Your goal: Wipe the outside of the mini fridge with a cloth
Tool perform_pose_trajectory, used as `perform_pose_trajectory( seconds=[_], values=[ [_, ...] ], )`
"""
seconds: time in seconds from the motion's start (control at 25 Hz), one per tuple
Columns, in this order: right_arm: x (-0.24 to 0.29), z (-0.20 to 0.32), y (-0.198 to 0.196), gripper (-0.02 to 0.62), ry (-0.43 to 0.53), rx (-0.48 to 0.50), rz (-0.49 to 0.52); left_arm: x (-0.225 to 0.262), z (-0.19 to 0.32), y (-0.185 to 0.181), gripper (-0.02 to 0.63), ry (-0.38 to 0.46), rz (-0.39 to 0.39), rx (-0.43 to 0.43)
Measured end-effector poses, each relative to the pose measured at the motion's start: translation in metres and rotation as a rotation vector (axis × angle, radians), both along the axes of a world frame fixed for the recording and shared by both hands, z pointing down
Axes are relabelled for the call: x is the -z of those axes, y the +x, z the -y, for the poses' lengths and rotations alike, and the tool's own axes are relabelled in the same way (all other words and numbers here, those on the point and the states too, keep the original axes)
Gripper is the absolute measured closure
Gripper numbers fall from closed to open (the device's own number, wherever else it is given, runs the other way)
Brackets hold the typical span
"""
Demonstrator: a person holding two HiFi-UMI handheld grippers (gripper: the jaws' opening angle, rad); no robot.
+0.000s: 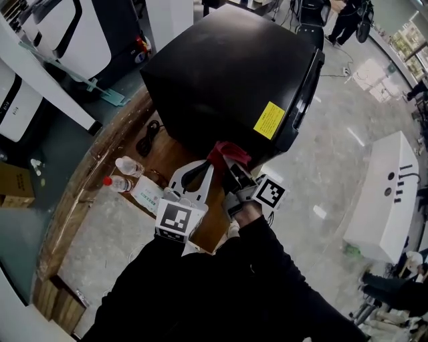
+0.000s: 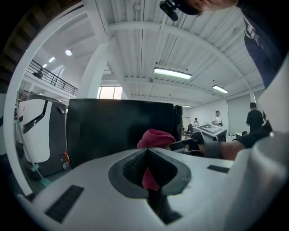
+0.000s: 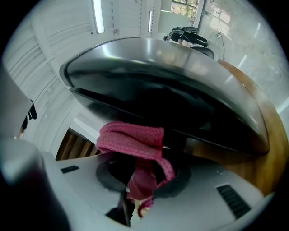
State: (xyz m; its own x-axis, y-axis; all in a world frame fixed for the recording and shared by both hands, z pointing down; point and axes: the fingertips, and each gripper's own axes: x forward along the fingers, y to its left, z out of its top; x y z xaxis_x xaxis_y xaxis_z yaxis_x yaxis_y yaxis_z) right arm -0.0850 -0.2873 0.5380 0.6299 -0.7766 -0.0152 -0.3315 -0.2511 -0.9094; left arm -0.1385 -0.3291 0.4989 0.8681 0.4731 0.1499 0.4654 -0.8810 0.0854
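Observation:
The black mini fridge [image 1: 227, 73] stands on a wooden table [image 1: 100, 160], with a yellow label [image 1: 269, 120] on its near side. A red cloth [image 1: 227, 155] is bunched against the fridge's lower near corner. My right gripper [image 1: 234, 175] is shut on the cloth [image 3: 135, 149], which bulges above the jaws and hangs in the gap behind them. My left gripper [image 1: 208, 167] comes in from the left, jaws together at the same cloth [image 2: 156, 137]; red also shows in the gap behind its fingertips. The fridge [image 2: 119, 128] fills the view ahead of it.
Two small plastic bottles [image 1: 124, 174] and a white packet [image 1: 147, 194] lie on the table left of the grippers. A black cable [image 1: 148, 137] trails beside the fridge. White machines [image 1: 73, 33] stand at the left, a white bench [image 1: 384, 194] at the right. People stand far off [image 1: 348, 20].

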Motion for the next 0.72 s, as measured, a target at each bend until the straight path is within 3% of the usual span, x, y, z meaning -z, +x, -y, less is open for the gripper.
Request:
perform_pose_trajectory(
  seconds=[0.16, 0.44, 0.56, 0.72],
  values=[
    [-0.036, 0.004, 0.004, 0.492, -0.023, 0.022, 0.034, -0.039, 0.002, 0.006, 0.6, -0.019, 0.019, 0.006],
    [-0.126, -0.001, 0.002, 0.489, -0.085, 0.013, 0.262, -0.105, -0.003, 0.016, 0.6, 0.04, 0.05, -0.013],
    [-0.149, 0.006, 0.004, 0.489, -0.039, 0.033, 0.283, -0.127, -0.002, 0.016, 0.6, 0.031, 0.09, -0.008],
    [-0.195, 0.003, 0.004, 0.489, -0.075, 0.03, 0.342, -0.145, -0.003, 0.015, 0.6, 0.054, 0.122, -0.013]
  ],
)
